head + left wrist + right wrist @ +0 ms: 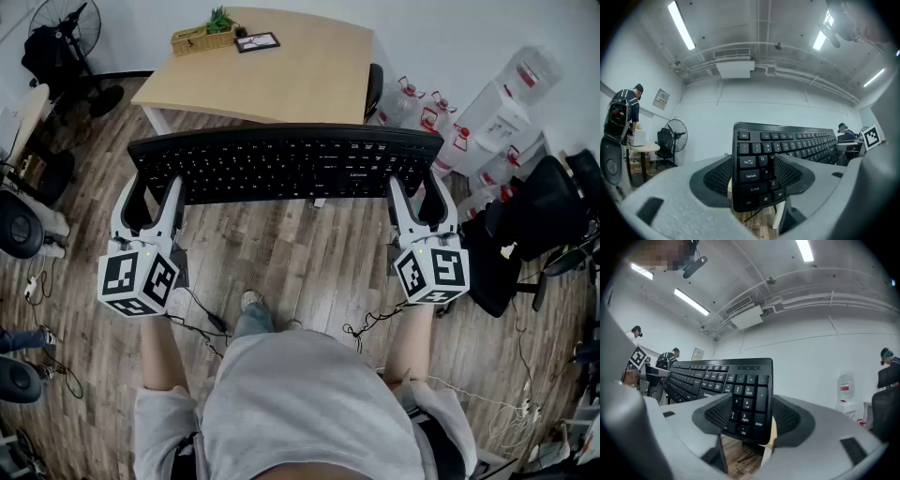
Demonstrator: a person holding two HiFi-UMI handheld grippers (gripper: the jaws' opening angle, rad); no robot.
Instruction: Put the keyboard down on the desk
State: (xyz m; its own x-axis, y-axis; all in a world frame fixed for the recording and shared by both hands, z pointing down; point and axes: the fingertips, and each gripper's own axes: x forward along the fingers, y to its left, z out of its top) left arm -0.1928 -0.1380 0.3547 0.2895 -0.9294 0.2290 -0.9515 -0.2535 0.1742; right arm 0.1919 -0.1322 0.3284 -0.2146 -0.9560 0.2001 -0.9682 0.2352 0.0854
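Note:
A long black keyboard hangs level in the air above the wood floor, just short of the light wooden desk. My left gripper is shut on its left end, and in the left gripper view the pads clamp the keyboard by the Tab and Caps Lock keys. My right gripper is shut on the right end. In the right gripper view the keyboard sits between the pads at its number block. The keyboard's underside is hidden.
On the desk's far side stand a basket with a plant and a small dark frame. Water bottles and a black office chair are at the right. A fan and more chairs are at the left. Cables trail on the floor.

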